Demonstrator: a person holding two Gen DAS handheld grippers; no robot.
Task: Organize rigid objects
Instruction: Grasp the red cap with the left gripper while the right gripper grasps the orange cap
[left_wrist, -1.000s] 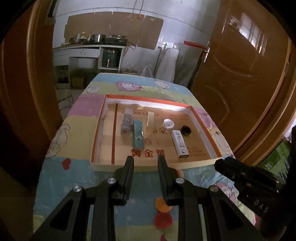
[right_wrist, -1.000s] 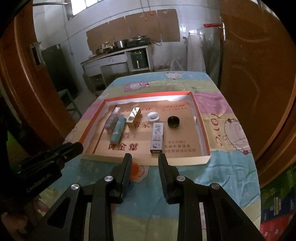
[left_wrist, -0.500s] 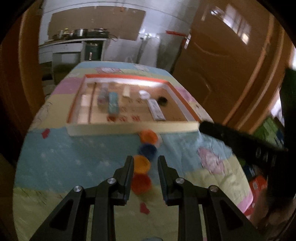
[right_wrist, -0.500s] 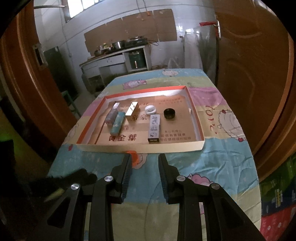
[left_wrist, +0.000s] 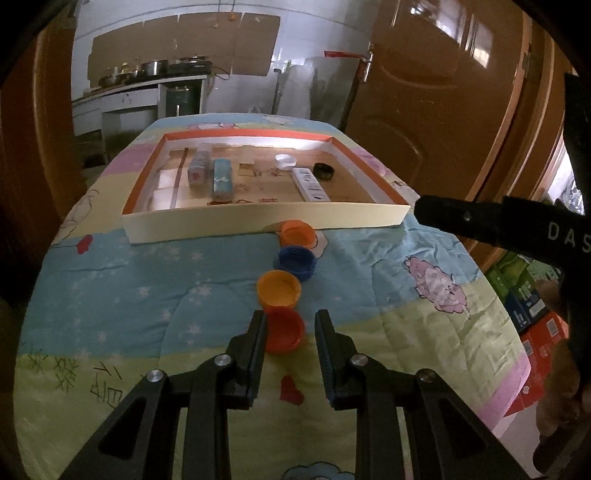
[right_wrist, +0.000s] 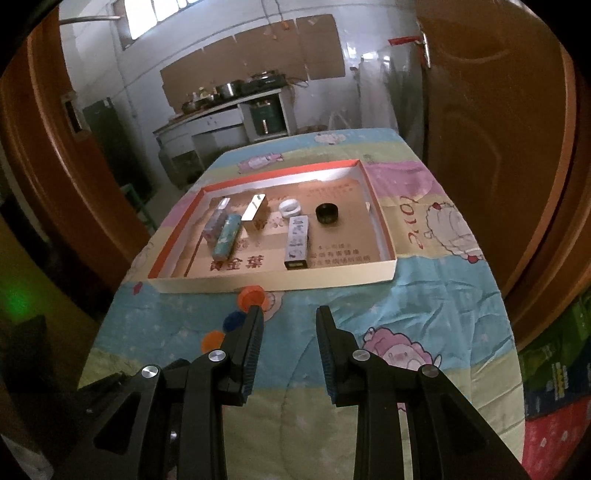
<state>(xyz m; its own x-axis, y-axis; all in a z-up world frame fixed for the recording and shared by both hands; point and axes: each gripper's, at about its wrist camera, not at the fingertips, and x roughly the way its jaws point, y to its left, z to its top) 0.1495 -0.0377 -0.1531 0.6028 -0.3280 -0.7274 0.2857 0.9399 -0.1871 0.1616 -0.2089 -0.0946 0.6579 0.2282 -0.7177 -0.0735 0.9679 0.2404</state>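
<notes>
Left wrist view: left gripper (left_wrist: 289, 325) spread, framing red cap (left_wrist: 283, 330) without gripping it. In a row beyond, on the quilt (left_wrist: 147, 280): orange cap (left_wrist: 279, 288), blue cap (left_wrist: 295, 263), another orange cap (left_wrist: 297, 234) touching the front wall of the cardboard tray (left_wrist: 258, 219). In the tray: 3 boxes, white ring, black cap.

Right wrist view: right gripper (right_wrist: 290, 325) spread, holding nothing, hovering over quilt (right_wrist: 406, 295) near tray (right_wrist: 332, 278). Caps at left, partly hidden behind left finger (right_wrist: 251, 332).

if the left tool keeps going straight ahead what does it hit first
The red cap, already lying between the open left tool's fingertips; next in line is the orange cap. Depth is hard to judge.
</notes>
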